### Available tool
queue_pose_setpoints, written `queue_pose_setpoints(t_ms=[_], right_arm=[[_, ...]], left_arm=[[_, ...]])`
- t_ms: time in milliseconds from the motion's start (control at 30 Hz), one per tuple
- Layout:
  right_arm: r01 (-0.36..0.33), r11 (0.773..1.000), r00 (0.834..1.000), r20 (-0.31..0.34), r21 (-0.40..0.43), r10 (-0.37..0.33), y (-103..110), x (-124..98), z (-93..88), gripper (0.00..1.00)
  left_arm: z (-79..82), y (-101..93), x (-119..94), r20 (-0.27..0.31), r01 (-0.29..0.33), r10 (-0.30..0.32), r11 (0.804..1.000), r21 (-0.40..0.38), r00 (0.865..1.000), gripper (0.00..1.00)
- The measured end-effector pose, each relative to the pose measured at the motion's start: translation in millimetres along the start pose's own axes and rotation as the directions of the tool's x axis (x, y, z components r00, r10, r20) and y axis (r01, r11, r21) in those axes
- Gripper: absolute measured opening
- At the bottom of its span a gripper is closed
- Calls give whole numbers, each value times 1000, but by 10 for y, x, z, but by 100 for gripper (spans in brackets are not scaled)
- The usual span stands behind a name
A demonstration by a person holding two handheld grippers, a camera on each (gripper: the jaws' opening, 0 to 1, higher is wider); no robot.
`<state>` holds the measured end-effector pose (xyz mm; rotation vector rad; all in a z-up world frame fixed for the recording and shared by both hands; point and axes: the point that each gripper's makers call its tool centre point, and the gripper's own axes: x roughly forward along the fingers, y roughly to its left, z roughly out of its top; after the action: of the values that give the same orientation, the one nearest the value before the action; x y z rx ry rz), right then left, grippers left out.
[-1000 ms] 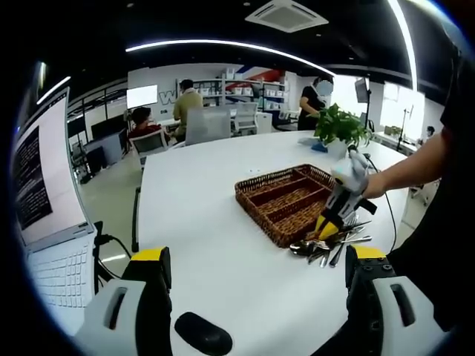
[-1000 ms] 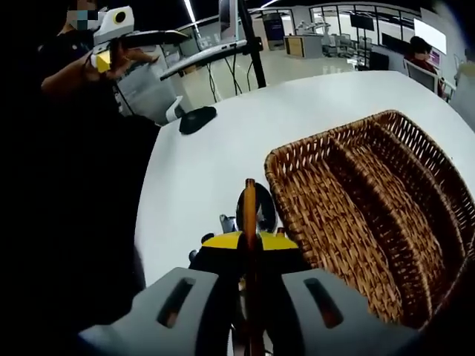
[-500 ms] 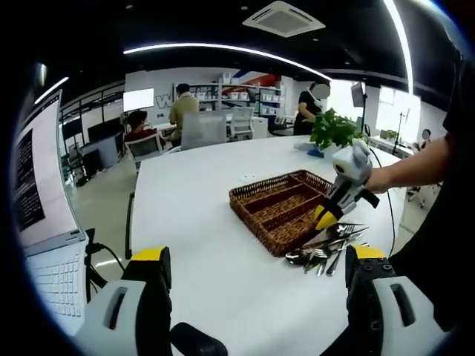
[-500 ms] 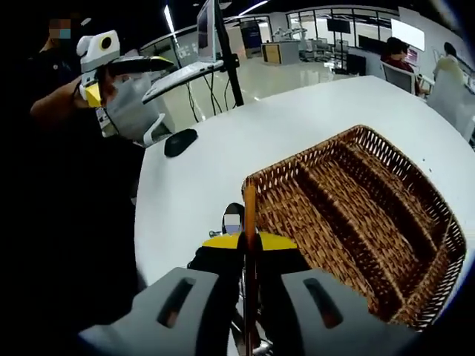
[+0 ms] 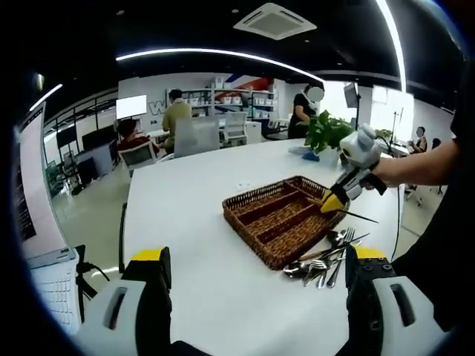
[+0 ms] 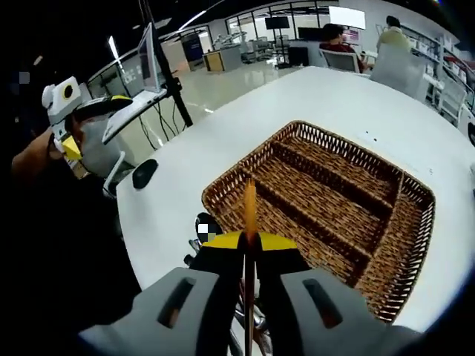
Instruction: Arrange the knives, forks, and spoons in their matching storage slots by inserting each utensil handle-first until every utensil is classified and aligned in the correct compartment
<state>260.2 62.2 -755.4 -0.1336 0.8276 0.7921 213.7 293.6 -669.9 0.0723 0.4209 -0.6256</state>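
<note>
One utensil (image 6: 250, 222), wooden handle forward, clamped in the right gripper (image 6: 249, 245) above the basket's (image 6: 415, 245) near rim. Step, judged: carrying to a slot. Next: identify the type, lower handle-first into the slot ahead. Pile (image 5: 323, 261) on the counter (image 5: 193, 245) beneath. Left gripper (image 5: 256, 259) apart, idle; open counter ahead.

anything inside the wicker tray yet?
Nothing visible: the wicker tray compartments show bare weave. The right gripper holds a utensil above the near edge, hiding a strip of the nearest slot. The remaining cutlery pile lies on the table beside it.
</note>
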Motion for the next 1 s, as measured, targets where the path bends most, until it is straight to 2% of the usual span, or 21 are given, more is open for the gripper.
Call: queue_pose_setpoints(t_ms=[133, 233, 367, 433, 500, 600, 800, 900, 1000], right_arm=[[60, 997, 998, 0, 45, -60, -143, -171, 25, 5], [100, 989, 995, -9, 108, -100, -267, -257, -41, 5], [164, 973, 986, -11, 163, -165, -480, -393, -139, 5], [195, 957, 980, -7, 214, -198, -578, -465, -174, 5], [230, 952, 972, -5, 204, -234, -667, -544, -189, 5], [247, 934, 966, 5, 256, -257, -776, -696, -195, 5], [301, 904, 949, 2, 305, -316, -982, -1012, -211, 5], [302, 896, 947, 7, 326, -322, -1036, -1107, -234, 5], [330, 890, 937, 2, 313, -348, -1109, -1178, -288, 5]], left_arm=[[35, -17, 41, 3, 8, -8, 1000, 9, 1000, 100], [75, -35, 73, 8, 17, -17, 1000, 19, 1000, 100], [134, -51, 122, 16, 23, -23, 999, 25, 1000, 100], [147, -65, 154, 16, 29, -30, 999, 28, 999, 100], [157, -94, 183, 12, 36, -37, 999, 35, 999, 100], [165, -120, 218, 6, 43, -43, 998, 40, 999, 100], [137, -149, 298, -14, 41, -41, 998, 39, 999, 100], [114, -147, 309, -16, 42, -41, 999, 32, 999, 100], [88, -145, 309, -20, 35, -34, 999, 26, 999, 100]])
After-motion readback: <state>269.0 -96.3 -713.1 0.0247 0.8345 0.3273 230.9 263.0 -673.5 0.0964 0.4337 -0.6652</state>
